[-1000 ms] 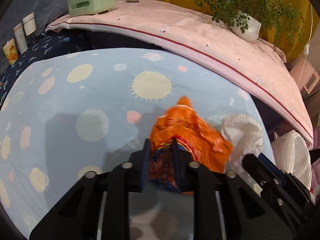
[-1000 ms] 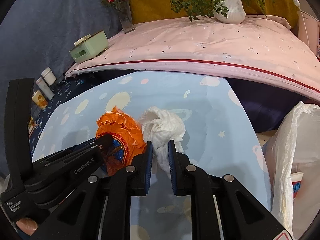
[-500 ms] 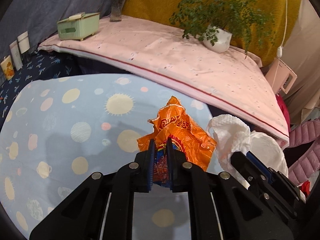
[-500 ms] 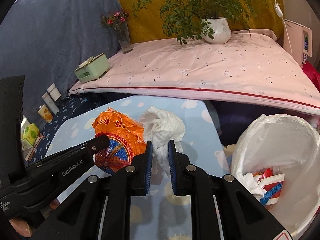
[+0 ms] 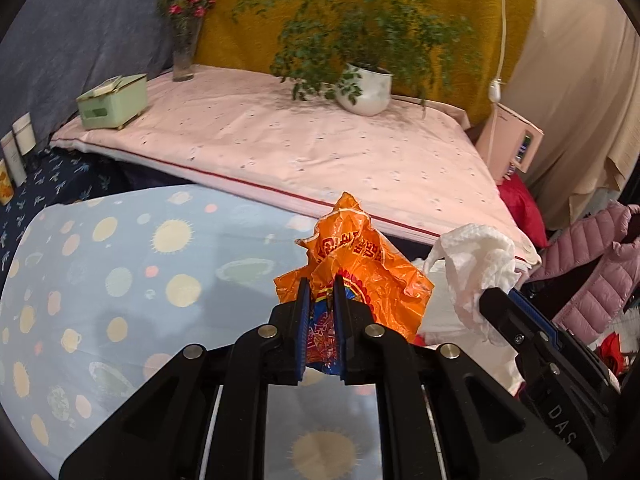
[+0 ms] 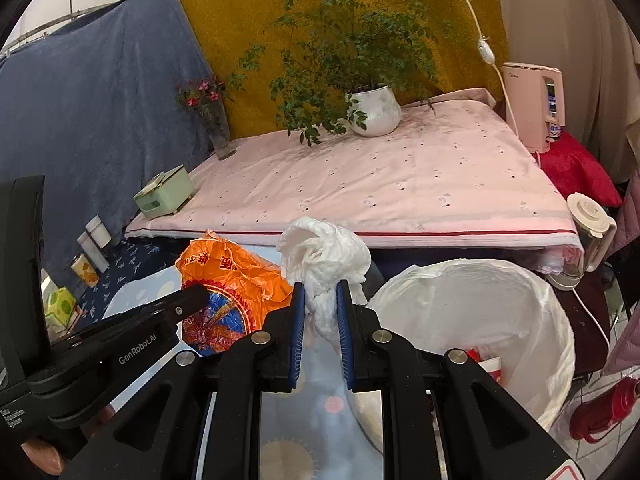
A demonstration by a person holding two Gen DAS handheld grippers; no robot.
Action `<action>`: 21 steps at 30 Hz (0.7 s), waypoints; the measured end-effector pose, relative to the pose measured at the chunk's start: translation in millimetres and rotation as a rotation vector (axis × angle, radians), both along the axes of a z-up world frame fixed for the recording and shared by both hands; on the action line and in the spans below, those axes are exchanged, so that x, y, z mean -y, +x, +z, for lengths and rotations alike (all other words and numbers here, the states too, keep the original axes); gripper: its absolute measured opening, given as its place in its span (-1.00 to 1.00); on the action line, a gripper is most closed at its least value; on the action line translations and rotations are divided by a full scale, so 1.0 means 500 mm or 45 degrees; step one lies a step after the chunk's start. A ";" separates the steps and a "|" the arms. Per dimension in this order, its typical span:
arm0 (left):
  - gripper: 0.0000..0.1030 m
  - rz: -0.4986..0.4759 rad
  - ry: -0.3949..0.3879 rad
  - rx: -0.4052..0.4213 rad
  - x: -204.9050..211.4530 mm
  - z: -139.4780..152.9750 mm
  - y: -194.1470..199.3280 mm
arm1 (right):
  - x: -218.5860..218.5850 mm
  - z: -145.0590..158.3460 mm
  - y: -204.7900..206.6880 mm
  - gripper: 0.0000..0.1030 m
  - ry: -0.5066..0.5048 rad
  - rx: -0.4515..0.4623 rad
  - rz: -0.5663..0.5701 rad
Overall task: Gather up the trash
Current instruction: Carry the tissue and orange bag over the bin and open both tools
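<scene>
Pinching a crumpled orange plastic snack wrapper (image 5: 360,268) in my left gripper (image 5: 320,284), my right gripper (image 6: 320,288) clamps a wadded white paper towel (image 6: 324,252) beside the white-lined trash bin (image 6: 552,320), both above the blue planet-print tablecloth (image 5: 120,280).

Two grippers, left (image 5: 320,286) and right (image 6: 320,292); one orange wrapper (image 5: 360,272); one white tissue wad (image 6: 324,256); one lined bin (image 6: 540,312); one potted plant (image 6: 376,110); one flower vase (image 6: 218,132); one green box (image 6: 164,196).

Right tool (image 6: 320,292) pinching white tissue wad (image 6: 324,252), orange wrapper (image 6: 228,276) beside, white-lined bin (image 6: 500,296) right.
</scene>
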State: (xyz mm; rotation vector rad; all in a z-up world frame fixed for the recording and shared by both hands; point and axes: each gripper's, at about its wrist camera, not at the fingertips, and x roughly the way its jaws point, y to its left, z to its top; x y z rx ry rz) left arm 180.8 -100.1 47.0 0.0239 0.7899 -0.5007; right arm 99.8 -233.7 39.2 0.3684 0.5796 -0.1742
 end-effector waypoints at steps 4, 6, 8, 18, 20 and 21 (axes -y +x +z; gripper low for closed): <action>-0.80 -0.053 0.006 0.009 0.050 0.010 -0.030 | 0.045 0.017 -0.043 -0.71 0.003 0.023 -0.053; -0.80 -0.083 0.009 0.013 0.078 0.013 -0.047 | 0.071 0.021 -0.067 -0.71 0.006 0.032 -0.080; -0.80 -0.113 0.008 0.012 0.104 0.014 -0.060 | 0.097 0.024 -0.089 -0.71 0.009 0.037 -0.108; -0.28 -0.168 0.022 -0.018 0.204 -0.005 -0.095 | 0.190 0.013 -0.157 -0.71 0.025 0.030 -0.207; -0.13 -0.152 0.023 -0.008 0.210 -0.005 -0.096 | 0.200 0.009 -0.164 -0.71 0.030 0.027 -0.219; -0.13 -0.155 0.026 -0.008 0.213 -0.006 -0.095 | 0.202 0.008 -0.164 -0.71 0.033 0.025 -0.221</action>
